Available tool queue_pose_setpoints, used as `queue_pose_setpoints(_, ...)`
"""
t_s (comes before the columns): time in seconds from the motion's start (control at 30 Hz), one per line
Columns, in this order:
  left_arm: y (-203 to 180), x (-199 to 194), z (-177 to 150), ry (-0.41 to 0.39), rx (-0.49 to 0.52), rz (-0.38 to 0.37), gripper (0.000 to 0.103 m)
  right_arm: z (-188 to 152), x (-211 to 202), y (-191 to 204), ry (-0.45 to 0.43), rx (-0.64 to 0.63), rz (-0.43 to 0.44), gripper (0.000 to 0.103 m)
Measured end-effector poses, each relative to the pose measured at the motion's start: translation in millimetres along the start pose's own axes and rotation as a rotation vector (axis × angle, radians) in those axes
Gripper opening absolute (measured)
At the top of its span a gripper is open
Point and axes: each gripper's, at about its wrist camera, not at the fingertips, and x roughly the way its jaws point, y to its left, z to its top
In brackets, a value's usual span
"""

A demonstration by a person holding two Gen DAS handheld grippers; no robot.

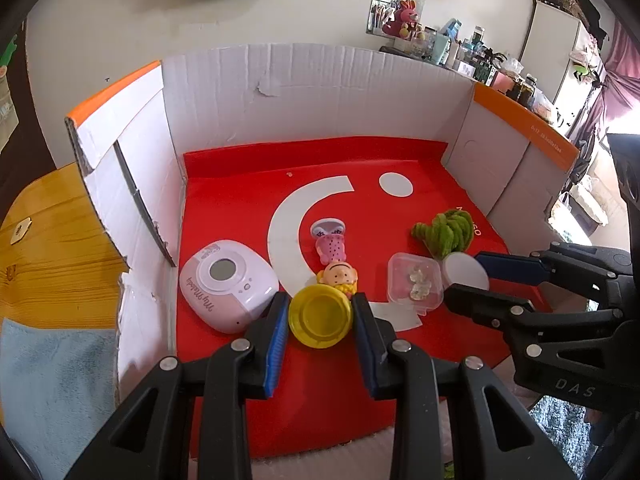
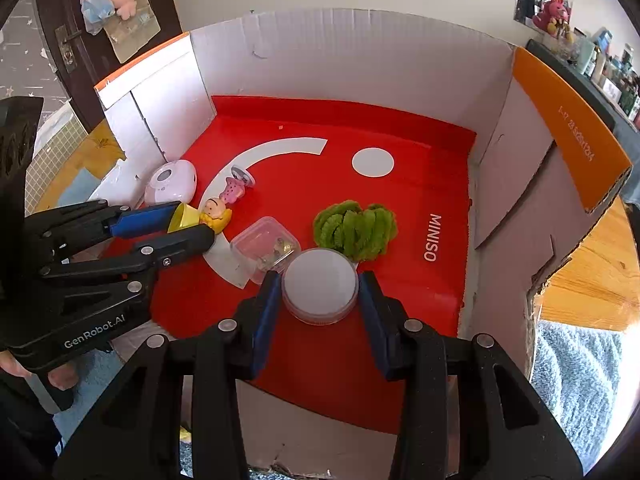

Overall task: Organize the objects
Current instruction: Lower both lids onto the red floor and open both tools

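Inside the open cardboard box [image 1: 304,92] with a red floor, my left gripper [image 1: 320,304] is shut on a yellow round cup [image 1: 320,320], its blue pads pressing both sides, right in front of a small doll figurine [image 1: 334,258] that lies on its back. To the right, my right gripper [image 2: 320,280] is shut on a white round lidded jar [image 2: 320,286], held just in front of a green fuzzy bundle [image 2: 354,230]. A clear plastic box [image 2: 264,246] with small pieces inside lies between the two grippers. The right wrist view shows the left gripper [image 2: 192,224] holding the cup [image 2: 184,216] from the side.
A pink-white camera-like device [image 1: 228,284] sits at the box's left wall. White box walls with orange rims [image 2: 568,128] enclose three sides. The box stands on a wooden table [image 1: 52,232] with a light blue cloth [image 1: 56,376] at the left.
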Motion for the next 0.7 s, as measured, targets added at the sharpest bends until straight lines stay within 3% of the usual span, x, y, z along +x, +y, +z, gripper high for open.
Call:
queue_pose_setpoints(0.53,0.2,-0.6,-0.2,-0.001,-0.004,0.000,0.033,-0.8,-0.7,-3.5,-0.013,0.023,0.023,0.039)
queue_pose_setpoints(0.6,0.1,-0.7,-0.2,-0.001,-0.003,0.000,0.033,-0.7,-1.0,-3.1,-0.015,0.026,0.028,0.042)
queue_pose_setpoints(0.7,0.1,-0.7,-0.2,-0.001,-0.004,0.000,0.033,-0.9,-2.3,0.2,-0.020,0.019,0.031,0.055)
